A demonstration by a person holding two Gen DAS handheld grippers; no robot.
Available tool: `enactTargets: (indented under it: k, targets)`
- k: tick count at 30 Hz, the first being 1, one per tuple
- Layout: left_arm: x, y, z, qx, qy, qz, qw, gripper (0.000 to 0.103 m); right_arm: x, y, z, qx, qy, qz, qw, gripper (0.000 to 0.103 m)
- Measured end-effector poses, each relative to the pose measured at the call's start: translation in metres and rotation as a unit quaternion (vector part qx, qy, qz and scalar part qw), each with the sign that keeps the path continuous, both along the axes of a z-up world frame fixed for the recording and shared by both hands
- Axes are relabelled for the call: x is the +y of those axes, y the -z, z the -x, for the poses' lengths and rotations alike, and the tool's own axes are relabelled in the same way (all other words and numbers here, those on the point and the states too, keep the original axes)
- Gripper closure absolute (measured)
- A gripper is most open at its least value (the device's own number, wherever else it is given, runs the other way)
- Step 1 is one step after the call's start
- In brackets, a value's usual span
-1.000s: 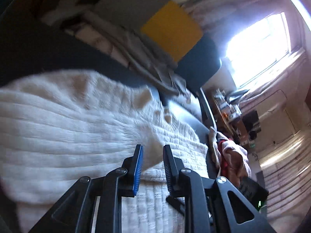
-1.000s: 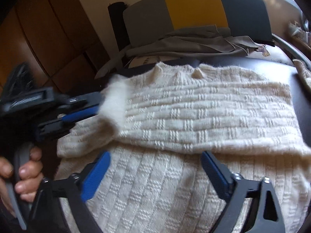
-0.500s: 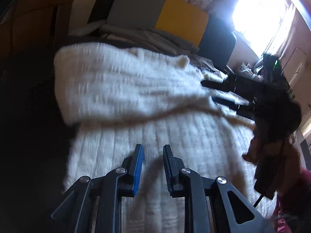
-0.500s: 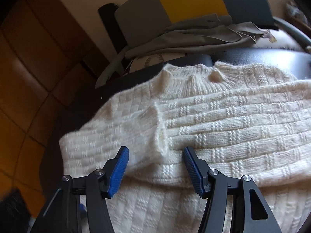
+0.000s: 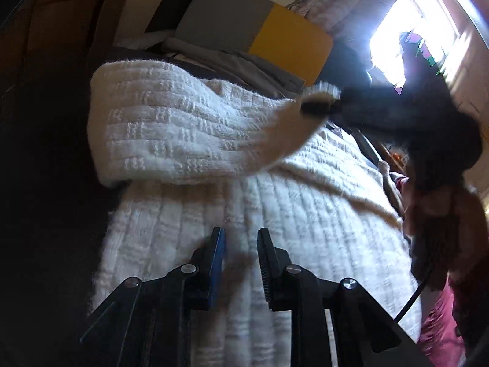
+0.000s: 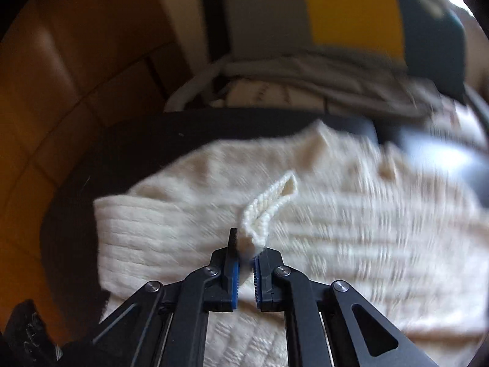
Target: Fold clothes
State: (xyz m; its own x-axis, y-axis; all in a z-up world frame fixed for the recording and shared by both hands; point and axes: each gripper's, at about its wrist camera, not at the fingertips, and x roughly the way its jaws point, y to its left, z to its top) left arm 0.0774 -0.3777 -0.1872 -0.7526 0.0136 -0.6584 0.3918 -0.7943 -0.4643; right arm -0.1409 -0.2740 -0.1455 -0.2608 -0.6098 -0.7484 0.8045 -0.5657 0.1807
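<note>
A cream knitted sweater (image 5: 275, 214) lies flat on a dark table, also filling the right wrist view (image 6: 336, 229). Its sleeve (image 5: 183, 134) crosses the chest, and the cuff (image 6: 269, 208) is pinched between the pads of my right gripper (image 6: 244, 253), which is shut on it. From the left wrist view, the right gripper (image 5: 324, 104) holds that cuff lifted off the body at the upper right. My left gripper (image 5: 240, 244) hovers over the sweater's lower body. Its jaws are narrowly apart and opening, with nothing between them.
A grey, yellow and blue cushion (image 6: 336, 15) stands behind the table with a grey garment (image 6: 305, 73) heaped in front of it. The dark table top (image 6: 152, 140) shows left of the sweater. A bright window (image 5: 412, 30) and the person's hand (image 5: 428, 208) are at the right.
The left gripper let go of the sleeve and drew back toward the sweater's lower body. The right gripper closed on the cuff and lifted it up to the right.
</note>
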Motion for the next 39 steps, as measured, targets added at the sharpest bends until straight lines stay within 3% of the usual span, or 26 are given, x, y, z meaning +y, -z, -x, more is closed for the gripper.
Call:
enactTargets:
  k: [2,6,9,13,16,20,24,26,28,32,35,37,39]
  targets:
    - [-0.005,-0.007,0.006,0.008,-0.003,-0.016,0.9998,0.08,-0.013,-0.026,-0.007,0.04,-0.025,-0.007,0.999,0.095]
    - [-0.016,-0.022,0.03,0.009,-0.017,0.002,0.9998,0.079,-0.027,-0.078,-0.011,0.1,-0.043,-0.001,0.994,0.095]
    - [-0.027,-0.018,0.043,-0.017,-0.041,0.009,0.999,0.079,-0.021,-0.113,0.003,0.132,-0.022,0.01,0.991,0.095]
    - [-0.05,-0.012,0.042,-0.031,-0.086,0.008,0.9958,0.079,0.009,-0.125,0.034,0.137,0.029,0.016,0.99,0.095]
    - [-0.063,-0.007,0.032,-0.035,-0.107,0.003,0.9937,0.079,0.043,-0.108,0.066,0.12,0.081,0.007,0.989,0.095]
    - [-0.065,0.001,0.019,-0.04,-0.106,0.006,0.9935,0.079,0.098,-0.056,0.106,0.039,0.158,-0.001,0.987,0.095]
    - [-0.064,0.002,0.015,-0.04,-0.104,0.015,0.9936,0.079,0.149,0.007,0.114,-0.043,0.211,0.0,0.976,0.095]
    - [-0.066,0.001,0.013,-0.04,-0.104,0.011,0.9937,0.079,0.166,0.023,0.111,-0.065,0.225,0.007,0.972,0.095]
    - [-0.065,-0.002,0.015,-0.03,-0.099,-0.013,0.9946,0.079,0.179,0.035,0.111,-0.085,0.239,0.019,0.967,0.095]
    - [-0.066,-0.013,0.015,0.03,-0.053,-0.104,0.9927,0.077,0.193,0.032,0.117,-0.104,0.248,0.057,0.961,0.095]
    - [-0.079,-0.007,0.021,0.048,-0.064,-0.172,0.9819,0.069,0.196,0.014,0.12,-0.119,0.245,0.095,0.958,0.095]
    - [-0.092,0.007,0.024,0.042,-0.094,-0.213,0.9716,0.06,0.194,0.003,0.121,-0.122,0.237,0.112,0.957,0.095]
    - [-0.099,0.021,0.026,0.033,-0.12,-0.249,0.9605,0.058,0.188,-0.003,0.119,-0.115,0.229,0.11,0.96,0.095]
